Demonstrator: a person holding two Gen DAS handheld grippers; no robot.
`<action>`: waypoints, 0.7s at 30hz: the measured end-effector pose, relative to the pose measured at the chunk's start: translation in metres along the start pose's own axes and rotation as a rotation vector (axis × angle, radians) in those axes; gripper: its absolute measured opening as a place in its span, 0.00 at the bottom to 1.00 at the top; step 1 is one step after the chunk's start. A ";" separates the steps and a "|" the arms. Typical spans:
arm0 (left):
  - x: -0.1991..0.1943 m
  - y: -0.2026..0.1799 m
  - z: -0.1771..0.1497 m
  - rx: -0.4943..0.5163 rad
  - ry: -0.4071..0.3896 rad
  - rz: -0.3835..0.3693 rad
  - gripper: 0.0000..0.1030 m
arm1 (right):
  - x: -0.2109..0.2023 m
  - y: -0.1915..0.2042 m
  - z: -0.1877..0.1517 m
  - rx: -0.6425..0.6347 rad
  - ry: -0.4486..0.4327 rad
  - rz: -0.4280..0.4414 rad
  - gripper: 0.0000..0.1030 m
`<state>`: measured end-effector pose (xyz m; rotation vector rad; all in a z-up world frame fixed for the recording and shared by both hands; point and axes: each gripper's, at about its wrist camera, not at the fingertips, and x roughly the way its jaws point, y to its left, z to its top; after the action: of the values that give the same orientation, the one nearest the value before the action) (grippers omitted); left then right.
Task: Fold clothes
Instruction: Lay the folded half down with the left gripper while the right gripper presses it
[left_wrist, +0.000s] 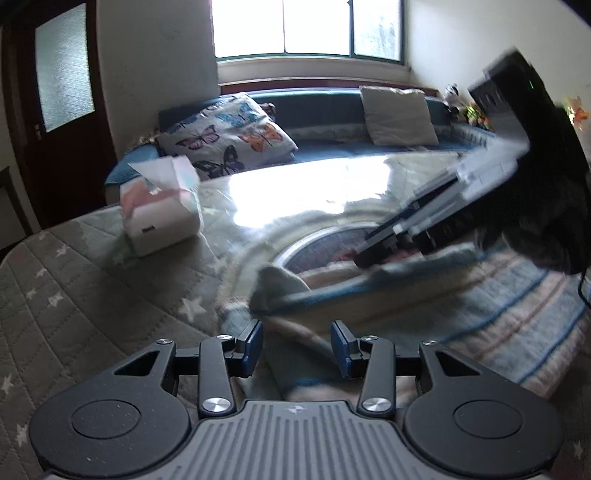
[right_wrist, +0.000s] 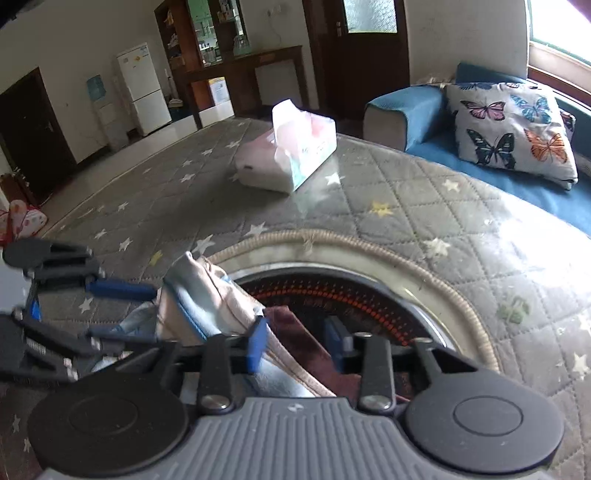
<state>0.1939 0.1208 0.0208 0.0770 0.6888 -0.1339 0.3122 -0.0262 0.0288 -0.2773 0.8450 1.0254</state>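
A grey starred quilt (right_wrist: 406, 192) spreads ahead of both tools, the striped cloth (left_wrist: 480, 314) bunched between them, with the left gripper (left_wrist: 297, 347) spread apart over it, the right gripper (right_wrist: 295, 345) gaping around its edge, and a tissue box (right_wrist: 295, 147) farther ahead.

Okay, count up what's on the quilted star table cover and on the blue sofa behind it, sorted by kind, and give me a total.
Tissue packs: 1
Striped garments: 1
Dark red cloths: 1
Butterfly-print pillows: 1
Plain beige cushions: 1
Gripper tools, left and right: 2
Total: 7
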 end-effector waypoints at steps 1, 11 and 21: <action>0.000 0.001 0.001 -0.003 -0.003 0.003 0.43 | 0.002 -0.001 0.000 0.007 0.005 0.007 0.35; 0.004 0.000 -0.001 0.009 0.005 -0.019 0.43 | 0.010 -0.010 -0.005 0.035 0.032 0.053 0.29; 0.009 -0.017 -0.014 0.061 0.053 -0.054 0.43 | -0.002 0.001 -0.001 -0.019 -0.018 -0.010 0.06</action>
<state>0.1896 0.1047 0.0039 0.1212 0.7401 -0.2049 0.3107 -0.0275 0.0296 -0.2879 0.8167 1.0255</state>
